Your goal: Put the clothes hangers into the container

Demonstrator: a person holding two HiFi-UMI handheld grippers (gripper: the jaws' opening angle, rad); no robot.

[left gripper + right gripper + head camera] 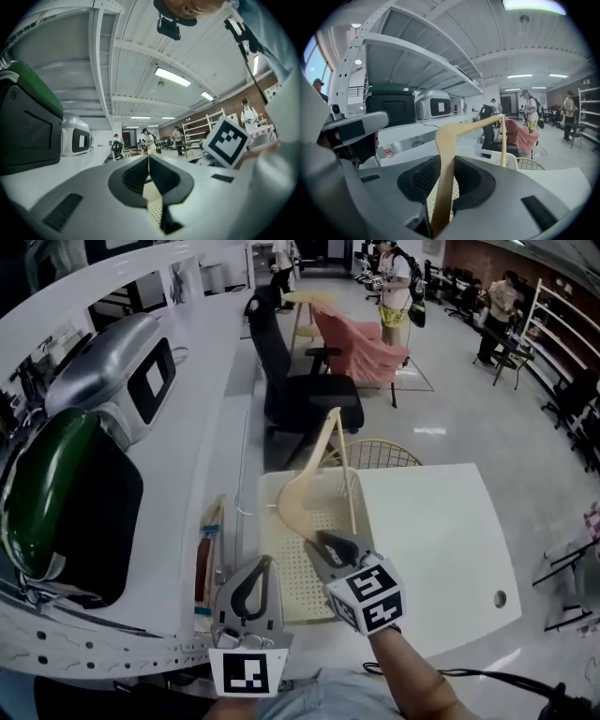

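A pale wooden clothes hanger (314,474) stands tilted over the cream perforated container (291,587) on the white table. My right gripper (326,545) is shut on the hanger's lower arm, just above the container. The right gripper view shows the hanger (452,140) running up between the jaws of the right gripper (445,176), its bar reaching right. To the left, at the container's near left corner, my left gripper (255,582) is shut with nothing in it. In the left gripper view its tips (149,163) meet in a thin line, with the perforated container (154,208) below.
The white table (441,549) stretches right of the container. A wire basket (375,456) and a black office chair (305,390) stand beyond it. A white bench on the left carries a green-and-black machine (66,502), a silver machine (122,371) and small tools (206,559).
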